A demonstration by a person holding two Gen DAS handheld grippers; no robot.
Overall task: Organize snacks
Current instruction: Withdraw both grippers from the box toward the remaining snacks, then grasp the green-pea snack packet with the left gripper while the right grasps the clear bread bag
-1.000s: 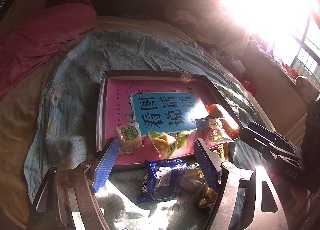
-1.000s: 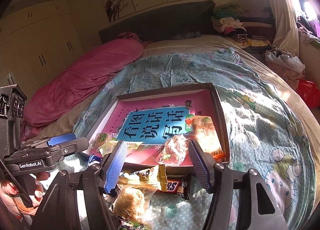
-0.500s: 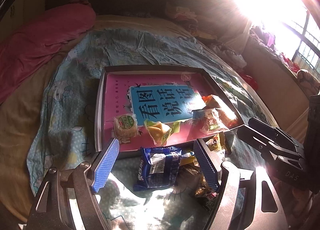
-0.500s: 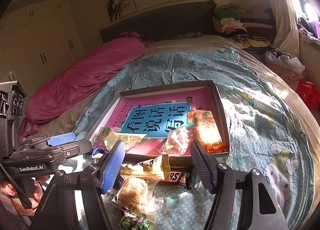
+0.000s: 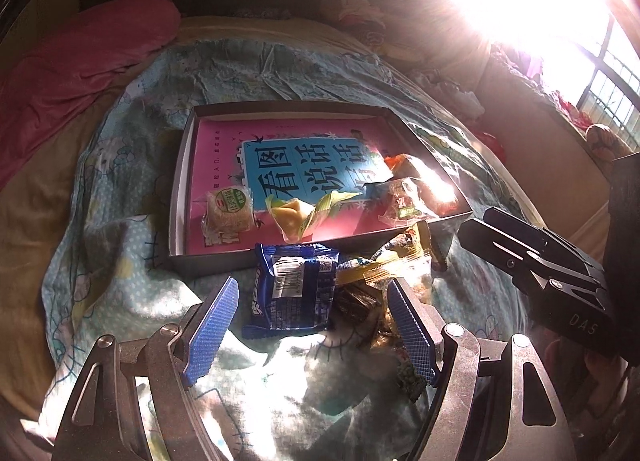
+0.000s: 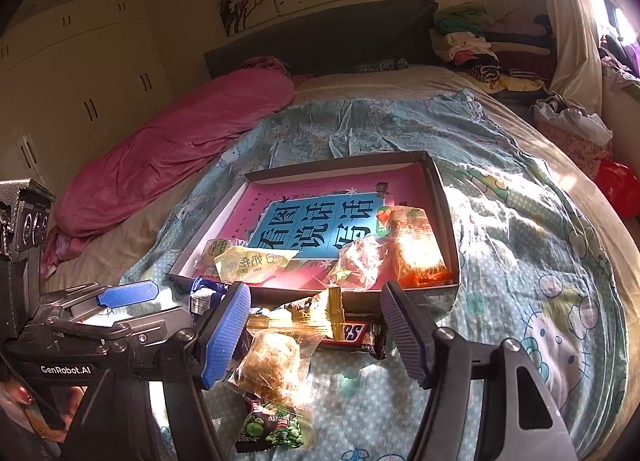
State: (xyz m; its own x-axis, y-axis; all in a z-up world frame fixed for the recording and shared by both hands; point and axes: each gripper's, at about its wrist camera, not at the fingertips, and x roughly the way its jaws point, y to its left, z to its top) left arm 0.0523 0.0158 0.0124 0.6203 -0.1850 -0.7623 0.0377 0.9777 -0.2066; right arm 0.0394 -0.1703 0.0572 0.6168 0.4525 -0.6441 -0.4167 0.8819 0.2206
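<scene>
1. Your left gripper [image 5: 312, 325] hangs over the patterned bedspread [image 5: 120, 269] with its blue pads well apart and nothing pinched; a blue snack pack [image 5: 294, 291] lies flat on the cloth between them, touching neither pad.

2. Your right gripper [image 6: 316, 335] has its jaws spread and holds nothing; loose snacks lie on the cloth between the pads: a clear-wrapped crumbly cake [image 6: 270, 361], a gold-wrapped piece [image 6: 308, 315] and a Snickers bar [image 6: 352, 333].

3. Each gripper shows in the other's view: the right one at 3 o'clock of the left wrist view, the left one at 9 o'clock of the right wrist view, with your fingers [image 6: 20, 397] beneath it.

4. One shallow dark box [image 6: 440, 189] sits on the bed at 12 o'clock of both grippers, lined with one pink-and-blue book [image 6: 320, 221].

5. Four snacks are inside, along its near edge: a round green-labelled cake [image 5: 230, 209], a yellow-green wrapped piece [image 5: 300, 213], a clear-wrapped cake [image 6: 360, 261] and an orange pack [image 6: 420, 249].

6. Outside the box, one green pea packet [image 6: 272, 427] lies at 6 o'clock of the right gripper; how many wrappers are in that heap, you cannot tell exactly.

7. One pink quilt [image 6: 180, 149] lies at 10 o'clock.
</scene>
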